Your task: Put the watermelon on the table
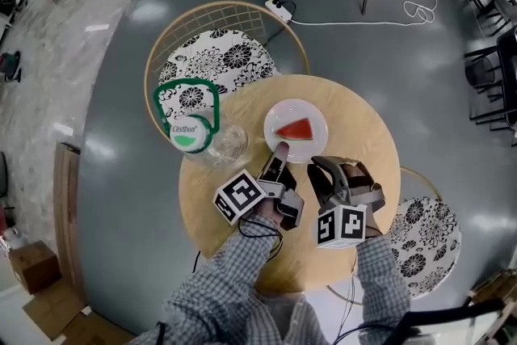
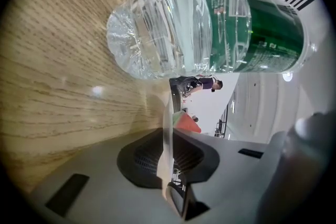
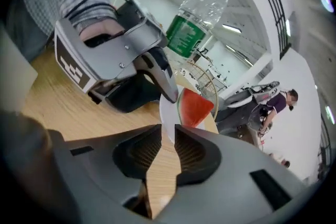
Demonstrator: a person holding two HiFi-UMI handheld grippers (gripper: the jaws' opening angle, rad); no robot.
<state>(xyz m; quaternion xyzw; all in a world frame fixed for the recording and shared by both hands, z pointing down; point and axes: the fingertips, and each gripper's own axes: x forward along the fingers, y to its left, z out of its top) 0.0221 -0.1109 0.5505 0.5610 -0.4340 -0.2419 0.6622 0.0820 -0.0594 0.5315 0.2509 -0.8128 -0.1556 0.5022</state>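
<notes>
On the round wooden table (image 1: pixel 355 133) a white plate (image 1: pixel 317 114) sits above the frame's centre in the head view, and the watermelon (image 1: pixel 296 128), a red wedge with a green rind, lies on it. The left gripper (image 1: pixel 280 149) reaches up from below to the plate's lower left rim. Its own view shows both pads pressed tight on that thin white edge, with the red wedge just past them. The right gripper (image 1: pixel 321 168) lies on the table just right of the left one, below the plate. In its own view the jaws stand a little apart with bare wood showing through the narrow gap, and the plate's rim lies right at their tips. A clear bottle (image 1: pixel 194 132) with a green label stands on the table's left edge, left of the plate.
</notes>
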